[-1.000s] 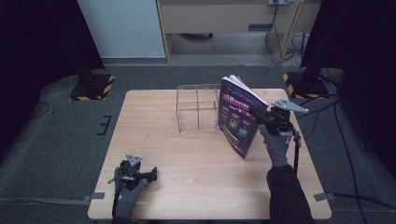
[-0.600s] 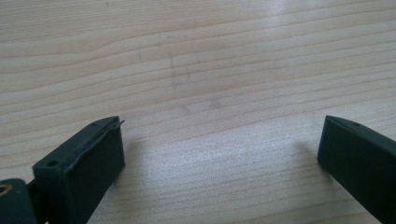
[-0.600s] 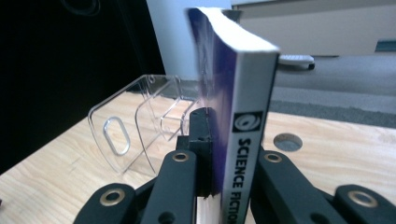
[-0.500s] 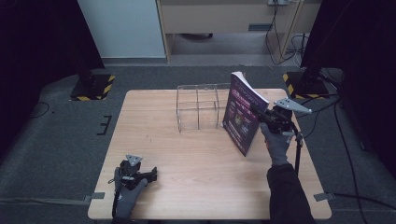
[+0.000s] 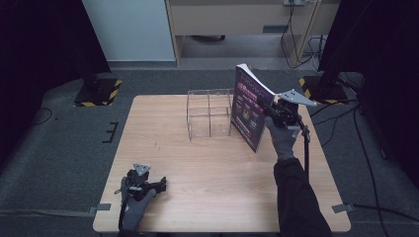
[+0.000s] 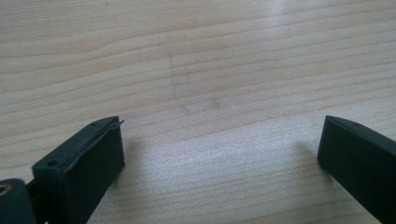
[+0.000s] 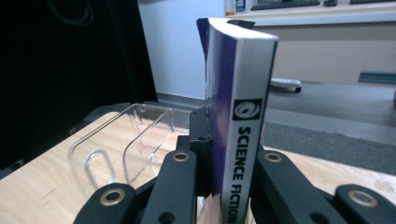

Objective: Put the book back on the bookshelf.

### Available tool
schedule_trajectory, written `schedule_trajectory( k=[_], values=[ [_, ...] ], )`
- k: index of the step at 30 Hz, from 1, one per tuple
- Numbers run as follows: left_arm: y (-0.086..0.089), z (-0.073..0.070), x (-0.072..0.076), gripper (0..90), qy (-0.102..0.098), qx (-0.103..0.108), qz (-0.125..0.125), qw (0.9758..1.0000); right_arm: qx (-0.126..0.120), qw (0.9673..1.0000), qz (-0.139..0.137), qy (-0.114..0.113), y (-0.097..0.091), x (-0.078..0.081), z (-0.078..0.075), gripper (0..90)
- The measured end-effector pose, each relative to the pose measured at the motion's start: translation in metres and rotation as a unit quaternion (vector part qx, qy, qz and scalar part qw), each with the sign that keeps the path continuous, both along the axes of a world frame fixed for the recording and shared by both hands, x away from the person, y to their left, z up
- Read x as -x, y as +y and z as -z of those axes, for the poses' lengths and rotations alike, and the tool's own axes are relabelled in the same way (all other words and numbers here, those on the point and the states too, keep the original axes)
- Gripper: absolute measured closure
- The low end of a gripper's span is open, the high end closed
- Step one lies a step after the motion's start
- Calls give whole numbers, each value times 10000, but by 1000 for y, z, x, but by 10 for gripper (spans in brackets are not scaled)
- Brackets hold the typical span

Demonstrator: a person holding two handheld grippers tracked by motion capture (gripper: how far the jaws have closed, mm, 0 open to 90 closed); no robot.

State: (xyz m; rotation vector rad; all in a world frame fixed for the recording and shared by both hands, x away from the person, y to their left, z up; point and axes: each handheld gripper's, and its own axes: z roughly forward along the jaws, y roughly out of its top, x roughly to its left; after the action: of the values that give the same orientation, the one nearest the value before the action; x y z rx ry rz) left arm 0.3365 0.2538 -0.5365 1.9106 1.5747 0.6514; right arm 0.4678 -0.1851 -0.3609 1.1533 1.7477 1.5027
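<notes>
A: Purple cover, white spine. The right gripper (image 5: 271, 109) has its black fingers (image 7: 180, 179) clamped on the book (image 5: 249, 106), one on each side of the spine, which reads "SCIENCE FICTION" in the right gripper view.

B: Book's position?

A: Upright, lifted clear of the counter (image 5: 217, 163), cover facing the person's left, spine toward the gloved right hand (image 5: 282, 140). In the high view its lower corner hangs above the wood; the top edge stands higher than the rack.

B: Which rack?

A: Clear plastic rack (image 5: 209, 112) with upright dividers, standing on the far middle of the counter. The book is just beside the rack's right end; I cannot tell whether they touch. The right gripper view shows the rack (image 7: 122, 148) to the left of the book (image 7: 238, 121), its slots empty.

B: And the other side?

A: Left gripper (image 5: 159, 185) rests at the near left corner of the counter, well apart from book and rack. Its fingers (image 6: 81, 163) stand wide, nothing between them, bare wood grain under them in the left gripper view. The left hand (image 5: 136, 205) lies on the counter behind it.

B: Surroundings?

A: Grey carpet around the counter, dark curtains at both sides, a cable (image 5: 305, 158) trailing down from the right gripper.
</notes>
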Motion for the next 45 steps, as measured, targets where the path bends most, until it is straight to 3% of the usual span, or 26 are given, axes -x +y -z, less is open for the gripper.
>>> schedule_trajectory(
  k=[8,13,21,23,29,34,42,45],
  values=[
    [0,0,0,0,0,4,18,10000,19,9997,183,-165,12,-21,9,828],
    [0,0,0,0,-2,5,20,10000,-98,9995,226,-221,16,-31,17,828],
    [0,0,0,0,-4,-1,18,10000,-94,9994,251,-196,17,-30,35,827],
    [0,0,0,0,-3,1,20,10000,-209,9993,233,-186,14,-28,38,826],
    [0,0,0,0,-4,-2,16,10000,-5,9991,435,-24,13,-25,35,812],
    [0,0,0,0,0,-1,16,10000,22,9979,610,238,5,-22,30,748],
    [0,0,0,0,1,-2,15,10000,176,9964,541,621,-3,-19,27,481],
    [0,0,0,0,5,-6,20,10000,124,9976,503,454,-9,-11,24,408]
  ],
)
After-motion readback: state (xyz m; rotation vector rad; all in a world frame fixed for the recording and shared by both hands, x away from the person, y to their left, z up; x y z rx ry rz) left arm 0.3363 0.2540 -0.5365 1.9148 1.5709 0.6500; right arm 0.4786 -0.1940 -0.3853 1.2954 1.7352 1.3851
